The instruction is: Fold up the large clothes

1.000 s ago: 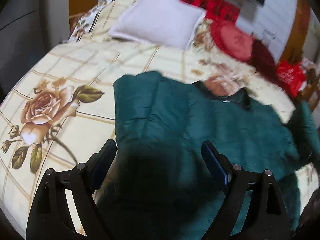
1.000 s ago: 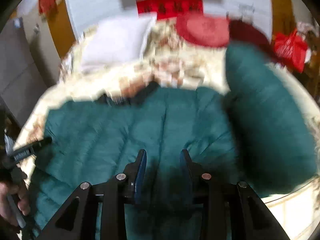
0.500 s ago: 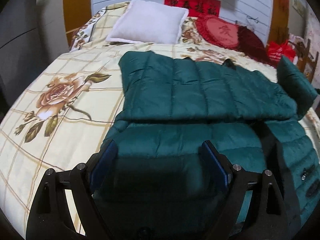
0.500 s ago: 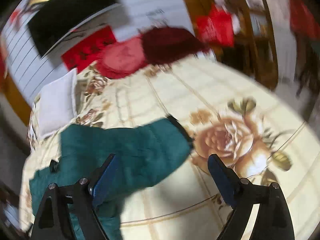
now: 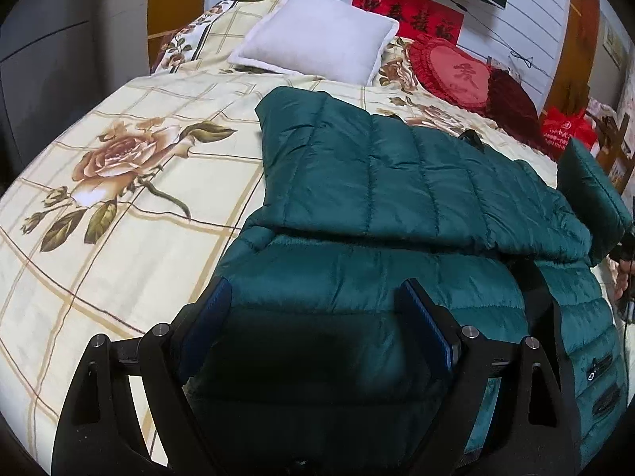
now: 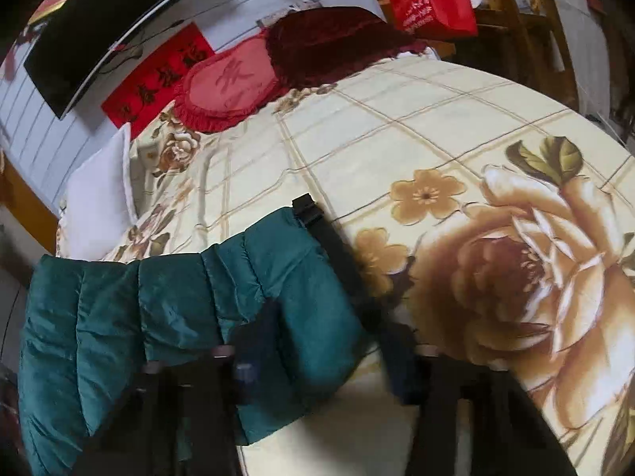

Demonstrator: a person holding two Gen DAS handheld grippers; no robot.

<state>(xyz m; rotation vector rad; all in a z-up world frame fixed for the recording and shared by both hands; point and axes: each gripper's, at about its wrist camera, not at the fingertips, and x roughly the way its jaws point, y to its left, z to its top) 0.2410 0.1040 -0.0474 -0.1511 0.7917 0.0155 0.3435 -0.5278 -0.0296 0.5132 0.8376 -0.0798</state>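
Note:
A dark green quilted puffer jacket (image 5: 397,182) lies on the bed, its left sleeve folded across the body. My left gripper (image 5: 317,309) is open and empty, hovering above the jacket's lower part. In the right wrist view the jacket's right sleeve (image 6: 222,301) lies on the bedspread, with its black cuff (image 6: 309,210) pointing away. My right gripper (image 6: 325,361) is open and blurred; the sleeve's end lies between its fingers, touching or apart I cannot tell. That sleeve also shows raised at the right edge of the left wrist view (image 5: 591,194).
The bed has a cream bedspread (image 5: 119,206) with rose prints. A white pillow (image 5: 317,35), a red heart cushion (image 5: 452,67) and a dark red cushion (image 6: 333,43) lie at the head. A red bag (image 6: 432,0) and wooden furniture stand beside the bed.
My right gripper opened wide, swung right off the jacket body and came down at the right sleeve's end. My left gripper stayed open over the lower jacket; the left sleeve now lies folded across.

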